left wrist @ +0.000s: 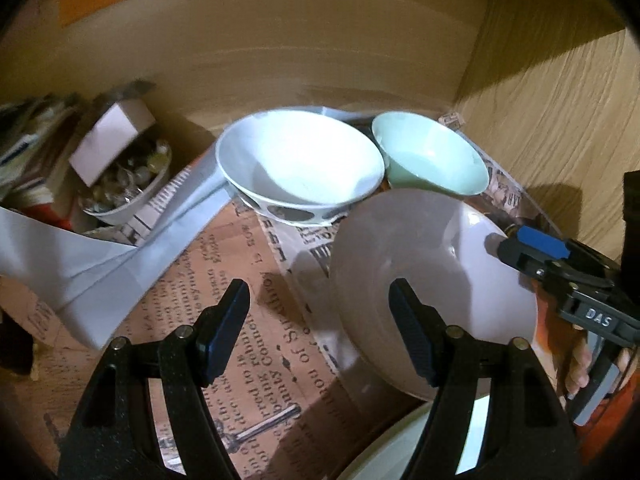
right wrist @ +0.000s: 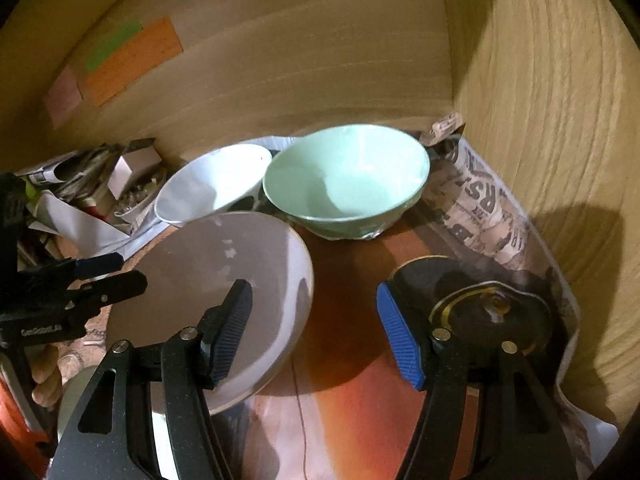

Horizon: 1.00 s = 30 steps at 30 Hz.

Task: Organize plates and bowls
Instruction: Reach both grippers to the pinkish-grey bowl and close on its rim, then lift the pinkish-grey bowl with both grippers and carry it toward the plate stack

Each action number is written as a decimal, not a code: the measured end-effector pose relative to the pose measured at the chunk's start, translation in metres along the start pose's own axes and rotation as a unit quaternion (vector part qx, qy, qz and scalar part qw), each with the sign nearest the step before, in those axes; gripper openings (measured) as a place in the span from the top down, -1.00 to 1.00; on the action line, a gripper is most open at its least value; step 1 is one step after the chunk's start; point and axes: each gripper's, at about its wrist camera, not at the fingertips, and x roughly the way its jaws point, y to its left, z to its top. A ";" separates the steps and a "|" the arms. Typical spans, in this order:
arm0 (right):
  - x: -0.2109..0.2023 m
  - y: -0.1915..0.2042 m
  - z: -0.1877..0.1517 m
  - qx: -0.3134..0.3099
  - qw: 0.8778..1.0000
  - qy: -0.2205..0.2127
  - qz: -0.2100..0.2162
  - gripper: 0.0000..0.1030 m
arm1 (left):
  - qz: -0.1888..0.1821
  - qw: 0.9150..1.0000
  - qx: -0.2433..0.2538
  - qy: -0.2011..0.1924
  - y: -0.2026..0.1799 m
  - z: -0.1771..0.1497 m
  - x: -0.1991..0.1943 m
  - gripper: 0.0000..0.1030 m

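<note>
A white bowl [left wrist: 424, 280] sits tilted on the newspaper-lined shelf, also in the right wrist view [right wrist: 224, 272]. My left gripper [left wrist: 320, 328] is open, its right finger [left wrist: 412, 332] in front of the bowl's side. My right gripper [right wrist: 314, 332] is open; its left finger [right wrist: 230, 332] overlaps the bowl's rim and the right finger stands apart. Whether either finger touches the bowl I cannot tell. Behind stand a white patterned bowl [left wrist: 300, 160] [right wrist: 212, 188] and a mint green bowl [left wrist: 432, 160] [right wrist: 348, 184].
A dark dish with gold trim [right wrist: 492, 312] lies at the right. A small bowl of clutter with a box [left wrist: 120, 176] and papers fill the left back. A wooden side wall [right wrist: 540, 160] closes the right. A pale plate rim [left wrist: 400, 440] shows at the bottom.
</note>
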 end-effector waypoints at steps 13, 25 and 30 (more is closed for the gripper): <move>0.019 0.007 -0.005 -0.017 0.998 0.038 0.048 0.61 | -0.029 0.999 0.014 0.030 0.001 -0.002 0.020 0.24; 0.013 0.013 -0.004 -0.008 0.999 0.024 0.043 0.61 | -0.037 0.998 0.037 0.039 -0.011 -0.005 0.022 0.58; 0.003 0.015 -0.001 -0.011 0.999 0.010 0.042 0.61 | -0.018 0.999 0.033 0.035 -0.014 -0.005 0.018 0.59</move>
